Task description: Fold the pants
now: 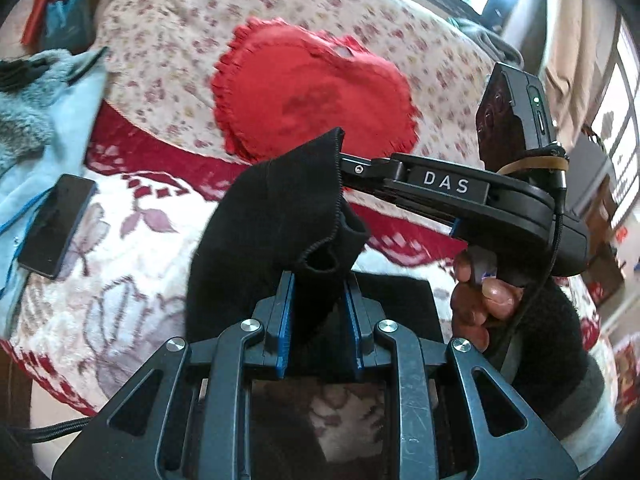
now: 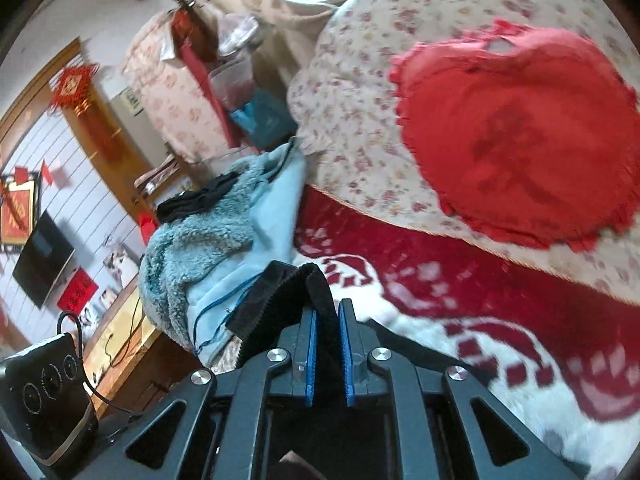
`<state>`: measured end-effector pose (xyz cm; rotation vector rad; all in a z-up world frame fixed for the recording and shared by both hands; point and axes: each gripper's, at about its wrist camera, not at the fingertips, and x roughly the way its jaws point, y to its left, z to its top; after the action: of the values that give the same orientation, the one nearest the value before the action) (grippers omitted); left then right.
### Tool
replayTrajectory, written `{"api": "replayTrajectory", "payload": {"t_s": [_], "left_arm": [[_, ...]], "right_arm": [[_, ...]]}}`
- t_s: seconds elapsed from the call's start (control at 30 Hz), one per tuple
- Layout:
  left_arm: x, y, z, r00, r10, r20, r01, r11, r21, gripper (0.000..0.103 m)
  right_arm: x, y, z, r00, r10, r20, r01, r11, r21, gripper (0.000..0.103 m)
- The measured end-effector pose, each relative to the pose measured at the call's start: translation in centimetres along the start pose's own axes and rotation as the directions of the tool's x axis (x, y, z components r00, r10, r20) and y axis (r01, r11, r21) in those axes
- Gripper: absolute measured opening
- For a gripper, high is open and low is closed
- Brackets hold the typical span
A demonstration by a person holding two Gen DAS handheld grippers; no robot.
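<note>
The black pants (image 1: 276,208) are lifted above the bed, bunched, with a hemmed leg opening facing the left wrist camera. My left gripper (image 1: 320,280) is shut on the pants' hem. My right gripper (image 1: 340,164) comes in from the right in the left wrist view and is shut on the upper edge of the same cloth. In the right wrist view the right gripper (image 2: 328,316) pinches a black hemmed edge of the pants (image 2: 292,292) between its blue pads. A flat part of the pants (image 1: 400,300) lies on the blanket below.
The bed has a red-and-white floral blanket (image 1: 120,280). A red heart-shaped pillow (image 1: 316,92) lies on a floral quilt (image 1: 168,40) behind. A phone (image 1: 56,224) and a light blue fleece jacket (image 2: 224,232) lie at the left. A dresser and TV stand beyond the bed.
</note>
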<state>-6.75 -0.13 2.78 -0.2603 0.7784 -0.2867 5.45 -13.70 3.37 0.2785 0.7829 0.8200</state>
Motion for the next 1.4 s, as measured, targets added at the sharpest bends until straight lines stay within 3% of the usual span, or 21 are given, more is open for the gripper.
{"api": "replayTrajectory", "payload": {"t_s": [0.47, 0.63, 0.93, 1.07, 1.23, 1.27, 1.37, 1.4], "left_arm": [[2.4, -6.2, -1.6, 0.994, -0.058, -0.094, 0.072, 0.986, 0.15, 0.022], [4.6, -6.7, -2.6, 0.984, -0.062, -0.167, 0.086, 0.986, 0.146, 0.022], [6.7, -7.0, -3.9, 0.963, -0.071, -0.26, 0.111, 0.984, 0.142, 0.022], [6.3, -7.2, -3.9, 0.954, -0.076, -0.29, 0.124, 0.981, 0.149, 0.022], [4.2, -6.7, -2.8, 0.961, -0.067, -0.267, 0.112, 0.981, 0.156, 0.022], [3.6, -6.3, -2.3, 0.965, -0.067, -0.253, 0.108, 0.982, 0.152, 0.023], [2.6, -5.1, -1.2, 0.976, -0.042, -0.213, 0.073, 0.988, 0.14, 0.029], [2.6, -4.6, -0.9, 0.979, -0.029, -0.201, 0.056, 0.989, 0.133, 0.031]], "right_arm": [[-7.2, -4.9, -3.9, 0.994, -0.045, 0.1, 0.031, 0.99, 0.141, 0.007], [-8.0, -6.9, -5.3, 0.995, -0.062, 0.081, 0.045, 0.979, 0.197, 0.007], [-8.3, -10.5, -7.6, 0.982, -0.191, 0.008, 0.18, 0.938, 0.295, 0.006], [-9.3, -12.4, -8.4, 0.979, -0.202, -0.005, 0.188, 0.9, 0.393, 0.006], [-11.3, -12.1, -9.0, 0.981, -0.189, 0.034, 0.158, 0.896, 0.416, 0.009], [-11.5, -11.9, -9.0, 0.984, -0.172, 0.044, 0.139, 0.899, 0.415, 0.014], [-11.2, -10.8, -9.0, 0.992, -0.115, 0.044, 0.087, 0.911, 0.403, 0.047], [-11.0, -10.6, -9.0, 0.994, -0.106, 0.037, 0.083, 0.914, 0.398, 0.048]]}}
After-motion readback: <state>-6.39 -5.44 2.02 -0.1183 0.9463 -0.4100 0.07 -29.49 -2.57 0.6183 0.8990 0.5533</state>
